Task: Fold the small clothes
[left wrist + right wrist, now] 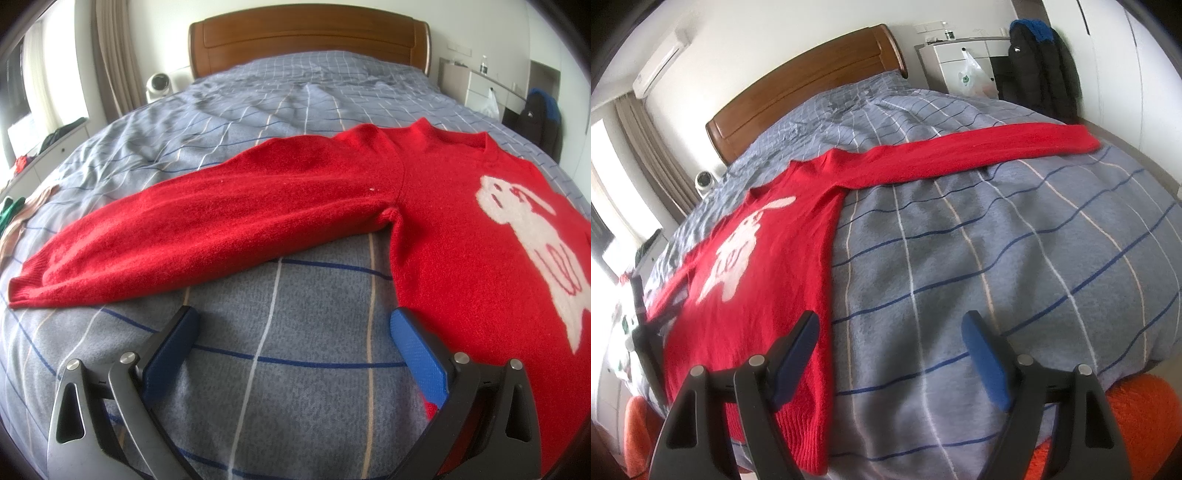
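Both the left claw (293, 332) and the right claw (890, 338) are held open and empty over the bed (258, 387), where the red sweater (443, 229) is spread flat, sleeves outstretched, no fold yet made.

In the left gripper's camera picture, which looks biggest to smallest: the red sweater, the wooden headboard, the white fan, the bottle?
1. red sweater
2. wooden headboard
3. white fan
4. bottle

The sweater lies nearest the camera, which enlarges it; the headboard may really be bigger.

red sweater (424, 206) flat on bed (280, 369), L tool (291, 328) open
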The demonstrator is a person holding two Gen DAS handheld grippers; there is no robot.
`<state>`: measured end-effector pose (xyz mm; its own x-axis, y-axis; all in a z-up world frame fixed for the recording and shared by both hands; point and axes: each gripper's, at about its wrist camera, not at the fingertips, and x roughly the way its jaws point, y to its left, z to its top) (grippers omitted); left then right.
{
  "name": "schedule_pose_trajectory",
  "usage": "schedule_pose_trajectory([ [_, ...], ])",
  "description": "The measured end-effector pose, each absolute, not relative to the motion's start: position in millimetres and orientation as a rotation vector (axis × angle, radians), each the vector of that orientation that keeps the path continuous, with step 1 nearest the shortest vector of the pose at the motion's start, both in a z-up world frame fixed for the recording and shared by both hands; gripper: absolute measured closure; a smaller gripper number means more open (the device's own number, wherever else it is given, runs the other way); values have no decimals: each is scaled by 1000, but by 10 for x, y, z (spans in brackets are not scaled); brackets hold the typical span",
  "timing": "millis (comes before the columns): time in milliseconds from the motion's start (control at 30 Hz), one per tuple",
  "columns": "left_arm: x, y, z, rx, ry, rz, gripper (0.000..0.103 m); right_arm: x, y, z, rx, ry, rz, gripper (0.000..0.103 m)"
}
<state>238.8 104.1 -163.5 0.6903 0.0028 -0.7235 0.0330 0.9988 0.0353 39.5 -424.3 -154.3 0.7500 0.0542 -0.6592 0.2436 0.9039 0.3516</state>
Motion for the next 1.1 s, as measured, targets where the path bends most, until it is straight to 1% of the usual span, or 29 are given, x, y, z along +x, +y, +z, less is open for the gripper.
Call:
schedule_pose_trajectory([
  [100,2388,1041,-1637,47,809,-17,0,379,-4610,-1389,568,648,-97,25],
  [233,2388,1041,-1635,47,809,-17,0,557,-5540,-1192,795,543,-179,25],
  [300,2388,1041,-1637,47,809,-17,0,635,-6044,-1210,928,509,-232,25],
  [367,2388,1040,-1636,47,809,-17,0,739,-6435,-1347,1059,520,-217,28],
  [400,2388,1040,-1635,47,808,-16,0,780,-6543,-1414,1099,529,-208,29],
  [500,2388,1041,-1637,46,808,-17,0,915,-6834,-1673,1197,561,-219,38],
  [567,2386,1034,-1629,46,808,-17,0,989,-6951,-1800,1235,556,-225,52],
  [633,2388,1031,-1628,46,808,-17,0,1054,-7027,-1846,1244,527,-248,63],
  [700,2387,1034,-1631,45,809,-18,0,1164,-7085,-1874,1246,497,-251,69],
  [733,2390,1031,-1628,43,809,-19,0,1253,-7111,-1934,1265,497,-243,74],
  [800,2392,1015,-1625,49,814,-17,0,1302,-7133,-2006,1287,499,-255,80],
  [833,2401,1013,-1628,51,821,-16,0,1299,-7137,-2023,1283,500,-282,90],
  [867,2408,1009,-1623,52,829,-17,0,1326,-7122,-2024,1269,510,-309,96],
  [967,2451,1057,-1600,29,880,-48,0,1413,-7038,-1858,1151,547,-345,97],
  [1100,2389,1116,-1580,-8,906,-102,0,1625,-6691,-1299,918,554,-272,97],
])
